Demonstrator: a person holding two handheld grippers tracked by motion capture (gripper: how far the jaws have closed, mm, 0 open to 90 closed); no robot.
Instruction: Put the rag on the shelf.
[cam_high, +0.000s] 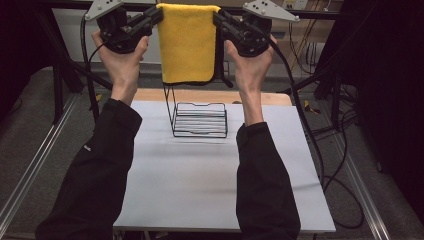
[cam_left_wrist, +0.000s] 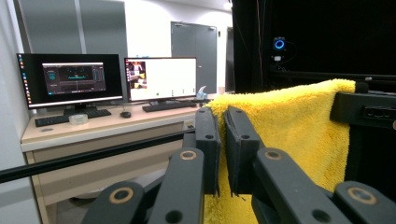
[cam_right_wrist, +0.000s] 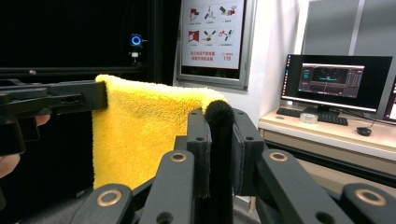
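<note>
A yellow towel (cam_high: 189, 44) hangs folded in the air, stretched between both grippers high above the table. My left gripper (cam_high: 159, 14) is shut on the towel's top left corner; in the left gripper view the jaws pinch the yellow towel (cam_left_wrist: 289, 126) at my left gripper (cam_left_wrist: 222, 122). My right gripper (cam_high: 216, 16) is shut on the top right corner; in the right gripper view the black-edged corner of the towel (cam_right_wrist: 140, 126) sits between the jaws of my right gripper (cam_right_wrist: 219, 122). A black wire rack (cam_high: 199, 119) stands on the table below the towel.
The white table top (cam_high: 200, 175) has a wooden strip (cam_high: 150, 95) at its far edge. Black cables (cam_high: 320, 150) trail down on the right. Metal frame rails (cam_high: 30, 165) run along both sides. A desk with monitors (cam_left_wrist: 74, 79) stands farther off.
</note>
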